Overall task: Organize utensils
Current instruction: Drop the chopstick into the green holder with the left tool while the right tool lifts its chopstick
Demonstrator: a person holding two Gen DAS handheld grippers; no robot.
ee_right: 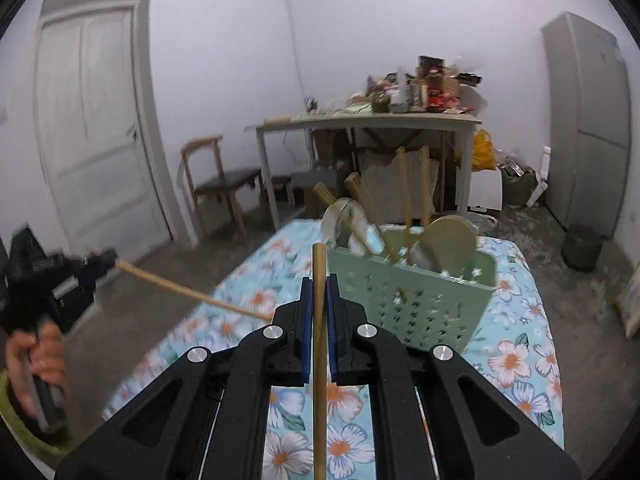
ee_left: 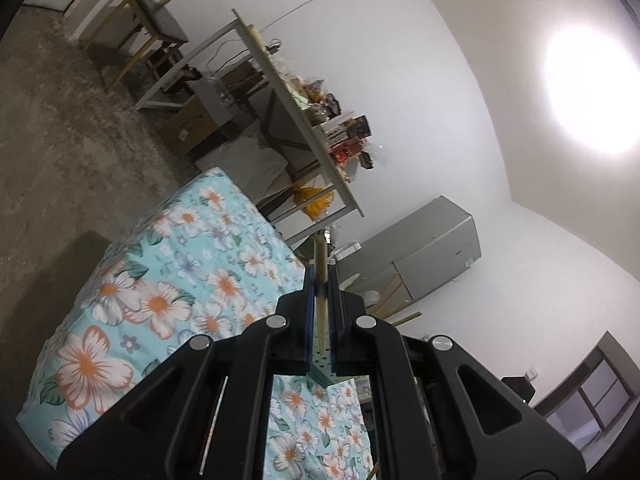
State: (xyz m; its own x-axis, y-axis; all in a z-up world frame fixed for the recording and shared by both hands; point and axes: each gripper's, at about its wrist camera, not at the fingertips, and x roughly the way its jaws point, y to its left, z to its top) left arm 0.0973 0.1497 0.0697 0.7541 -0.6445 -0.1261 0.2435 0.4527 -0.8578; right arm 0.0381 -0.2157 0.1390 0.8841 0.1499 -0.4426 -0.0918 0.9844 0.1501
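In the left wrist view my left gripper [ee_left: 321,280] is shut on a wooden chopstick [ee_left: 320,252] that sticks out past the blue pads. A corner of the green utensil basket [ee_left: 324,374] shows below the jaws. In the right wrist view my right gripper [ee_right: 319,286] is shut on a second wooden chopstick [ee_right: 319,344], which runs back between the fingers. Just ahead and to the right stands the green perforated basket [ee_right: 412,304], holding chopsticks, spoons and round wooden paddles. At the far left a hand [ee_right: 40,356] holds the left gripper [ee_right: 105,259] with its chopstick [ee_right: 192,292] pointing toward the basket.
A floral tablecloth [ee_right: 516,360] covers the work table. Behind it are a cluttered white table [ee_right: 372,120], a wooden chair [ee_right: 218,180], a white door [ee_right: 92,120], a grey fridge [ee_right: 588,120] and a dark bin [ee_right: 580,248] on the concrete floor.
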